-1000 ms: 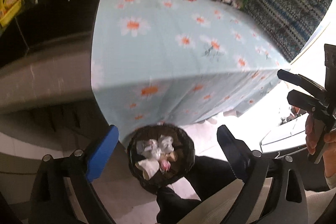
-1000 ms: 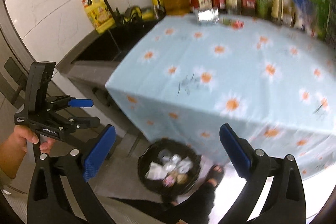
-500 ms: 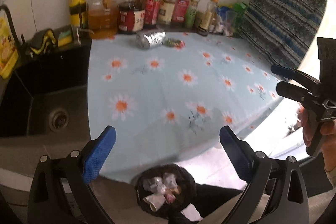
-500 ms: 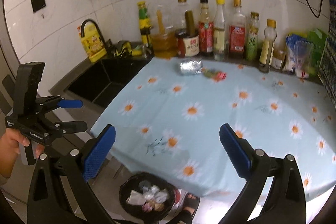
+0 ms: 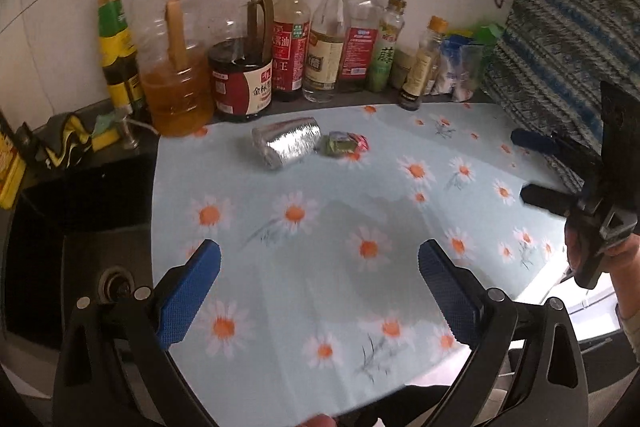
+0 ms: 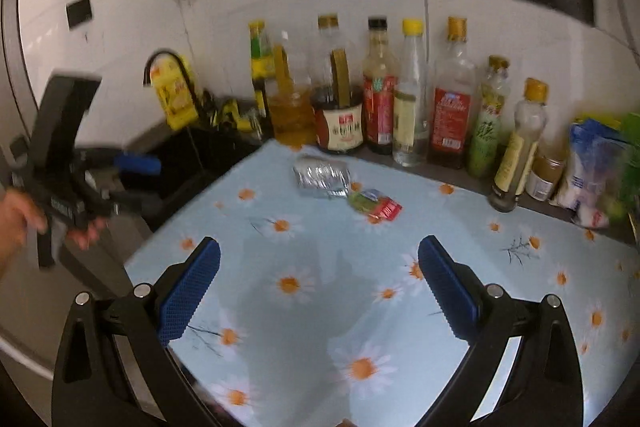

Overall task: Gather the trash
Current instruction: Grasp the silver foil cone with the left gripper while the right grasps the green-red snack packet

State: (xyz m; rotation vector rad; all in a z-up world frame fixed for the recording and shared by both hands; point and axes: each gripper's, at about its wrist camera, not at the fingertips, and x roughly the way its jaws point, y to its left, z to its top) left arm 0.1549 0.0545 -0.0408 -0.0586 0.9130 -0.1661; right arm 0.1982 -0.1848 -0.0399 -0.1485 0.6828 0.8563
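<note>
Both wrist cameras looked forward and slightly down over the desk (image 5: 320,307) toward the bottle row (image 5: 296,35) at the back wall. The left view stood nearer the sink (image 5: 100,227); the right view sat further right. Both shared the foil bundle (image 5: 286,143) and wrapper (image 6: 374,205), and each caught the opposite claw (image 5: 540,167) at its margin.

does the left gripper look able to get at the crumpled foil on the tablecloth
Probably yes: the left gripper is open, and only bare tablecloth lies before the crumpled foil; the candy wrapper sits beside it.
</note>
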